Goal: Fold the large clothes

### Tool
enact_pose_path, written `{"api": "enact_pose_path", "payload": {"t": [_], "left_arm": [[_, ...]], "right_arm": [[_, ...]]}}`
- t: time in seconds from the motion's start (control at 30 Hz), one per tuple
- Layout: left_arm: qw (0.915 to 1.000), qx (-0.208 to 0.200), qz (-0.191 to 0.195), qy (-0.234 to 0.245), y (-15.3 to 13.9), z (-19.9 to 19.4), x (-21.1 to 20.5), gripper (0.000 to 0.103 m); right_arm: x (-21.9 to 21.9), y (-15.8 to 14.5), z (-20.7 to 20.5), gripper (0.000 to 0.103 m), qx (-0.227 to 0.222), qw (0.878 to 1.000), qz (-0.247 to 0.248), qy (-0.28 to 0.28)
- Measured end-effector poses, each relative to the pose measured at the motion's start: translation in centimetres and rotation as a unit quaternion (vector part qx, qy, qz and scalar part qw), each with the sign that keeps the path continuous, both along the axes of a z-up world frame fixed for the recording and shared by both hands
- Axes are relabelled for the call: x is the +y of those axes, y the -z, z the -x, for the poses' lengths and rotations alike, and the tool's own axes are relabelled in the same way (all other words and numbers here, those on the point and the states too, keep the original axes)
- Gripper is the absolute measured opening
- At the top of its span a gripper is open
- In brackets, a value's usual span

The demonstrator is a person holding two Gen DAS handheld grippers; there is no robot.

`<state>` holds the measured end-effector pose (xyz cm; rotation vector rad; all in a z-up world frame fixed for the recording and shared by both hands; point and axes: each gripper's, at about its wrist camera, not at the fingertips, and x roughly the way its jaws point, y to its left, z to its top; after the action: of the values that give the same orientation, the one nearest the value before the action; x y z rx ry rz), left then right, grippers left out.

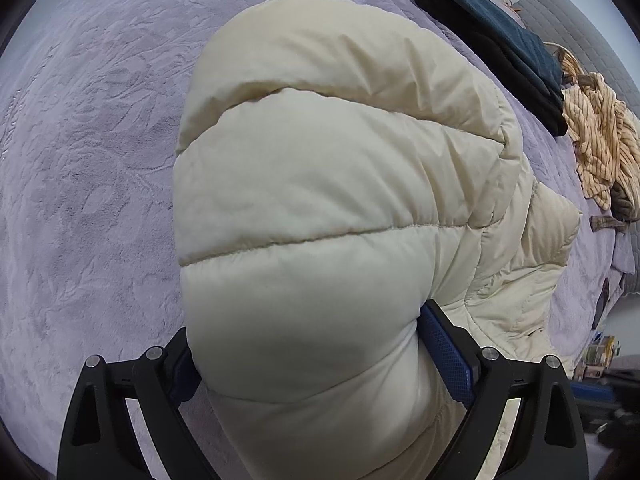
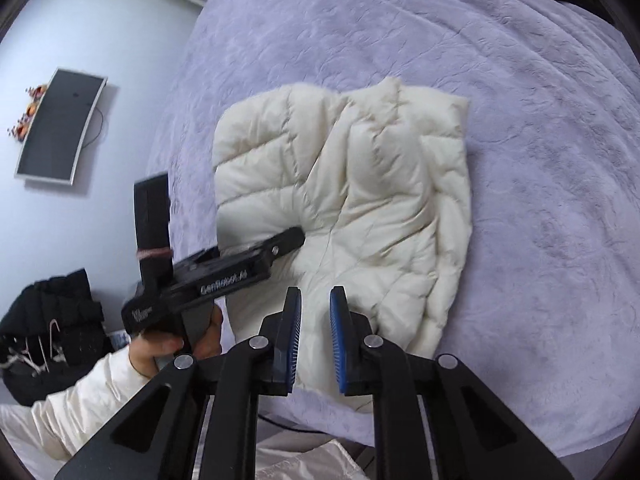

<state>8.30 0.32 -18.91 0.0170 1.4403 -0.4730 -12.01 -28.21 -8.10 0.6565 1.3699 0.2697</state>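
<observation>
A cream puffer jacket (image 2: 352, 200) lies on the lavender bedspread (image 2: 540, 140). In the left wrist view a thick padded fold of the jacket (image 1: 320, 208) fills the frame. My left gripper (image 1: 308, 352) is shut on that fold, with the padding bulging between its blue pads (image 1: 444, 356). The left gripper also shows in the right wrist view (image 2: 280, 246), its tips at the jacket's left side. My right gripper (image 2: 315, 320) hovers above the jacket's near edge, jaws a little apart with nothing between them.
Folded dark jeans (image 1: 492, 36) and a crumpled striped orange garment (image 1: 600, 144) lie at the bed's far right edge. A dark pile of clothes with hangers (image 2: 52, 332) sits on the floor by the bed. A dark panel (image 2: 60, 124) lies on the floor.
</observation>
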Motion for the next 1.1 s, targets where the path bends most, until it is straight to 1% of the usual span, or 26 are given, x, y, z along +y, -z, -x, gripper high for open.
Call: {"api": "enact_pose_path", "payload": {"t": [0.03, 0.07, 0.1, 0.13, 0.2, 0.23, 0.27, 0.3, 0.33, 0.37, 0.4, 0.47, 0.53, 0.57, 0.6, 0.63, 0.7, 0.8, 0.87, 0.97, 1.1], "left_arm": [[1.0000, 0.001, 0.001, -0.001, -0.1, 0.0, 0.1, 0.095], [1.0000, 0.002, 0.002, -0.001, -0.4, 0.0, 0.0, 0.095], [1.0000, 0.002, 0.002, 0.000, -0.8, 0.1, 0.1, 0.095], [1.0000, -0.002, 0.000, 0.001, -1.3, 0.1, 0.2, 0.095], [0.9996, -0.025, -0.009, 0.006, -3.0, 0.3, 0.7, 0.094], [0.9991, -0.038, -0.013, 0.010, -4.0, 0.4, 1.0, 0.087], [0.9986, -0.050, -0.014, 0.016, -5.2, 0.4, 1.3, 0.082], [0.9979, -0.062, -0.011, 0.019, -6.4, 0.4, 1.8, 0.070], [0.9971, -0.073, -0.003, 0.024, -7.7, 0.3, 2.1, 0.055], [0.9962, -0.080, 0.007, 0.032, -9.0, 0.1, 2.3, 0.049], [0.9951, -0.088, 0.019, 0.041, -10.1, -0.1, 2.3, 0.045], [0.9915, -0.100, 0.049, 0.067, -12.0, -0.5, 1.4, 0.045], [0.9877, -0.105, 0.070, 0.092, -12.7, -1.0, -0.5, 0.045], [0.9868, -0.102, 0.073, 0.102, -12.3, -1.4, -1.7, 0.045], [0.9868, -0.096, 0.072, 0.110, -11.4, -1.9, -2.9, 0.045], [0.9877, -0.085, 0.067, 0.113, -10.2, -2.6, -4.0, 0.045], [0.9903, -0.060, 0.057, 0.112, -7.3, -4.1, -5.7, 0.045], [0.9930, -0.042, 0.050, 0.098, -3.8, -5.5, -6.9, 0.045], [0.9938, -0.035, 0.054, 0.091, -2.3, -6.1, -7.1, 0.045], [0.9931, -0.039, 0.048, 0.099, -0.8, -6.3, -7.6, 0.045], [0.9933, -0.041, 0.048, 0.097, 0.5, -6.2, -7.9, 0.045]], "right_arm": [[0.5, 0.9, 0.4, 0.016, 0.010, 1.000, 0.023, -0.010], [0.8, 2.1, 0.9, 0.013, 0.019, 0.999, 0.047, -0.016], [0.6, 3.1, 1.4, 0.007, 0.026, 0.998, 0.059, -0.017], [0.3, 4.0, 1.8, 0.006, 0.033, 0.997, 0.064, -0.014], [0.0, 4.8, 2.2, 0.005, 0.040, 0.997, 0.064, -0.003], [-0.1, 4.9, 2.3, 0.005, 0.039, 0.997, 0.065, -0.001], [-0.1, 4.7, 2.3, 0.005, 0.035, 0.997, 0.066, -0.002], [-0.1, 4.6, 2.4, 0.005, 0.031, 0.997, 0.067, -0.005], [0.0, 4.4, 2.4, 0.005, 0.028, 0.997, 0.071, -0.008], [0.1, 4.4, 2.4, 0.005, 0.027, 0.997, 0.074, -0.010], [0.2, 4.5, 2.4, 0.005, 0.027, 0.997, 0.074, -0.009], [0.2, 4.6, 2.7, 0.005, 0.028, 0.997, 0.069, -0.002], [1.3, 5.2, 2.6, 0.005, 0.029, 0.997, 0.068, 0.004], [1.9, 5.5, 2.4, 0.005, 0.029, 0.997, 0.069, 0.005], [2.7, 6.6, 1.7, 0.005, 0.030, 0.997, 0.071, 0.005], [2.7, 6.8, 1.8, 0.005, 0.031, 0.997, 0.074, 0.006], [3.0, 7.8, 1.6, 0.005, 0.034, 0.996, 0.080, 0.009], [2.7, 9.3, 1.7, 0.005, 0.037, 0.996, 0.074, 0.024], [2.5, 9.9, 1.6, 0.005, 0.036, 0.996, 0.068, 0.034], [2.0, 10.7, 1.3, 0.005, 0.036, 0.997, 0.060, 0.041], [1.8, 11.5, 0.8, 0.005, 0.039, 0.997, 0.055, 0.037]]}}
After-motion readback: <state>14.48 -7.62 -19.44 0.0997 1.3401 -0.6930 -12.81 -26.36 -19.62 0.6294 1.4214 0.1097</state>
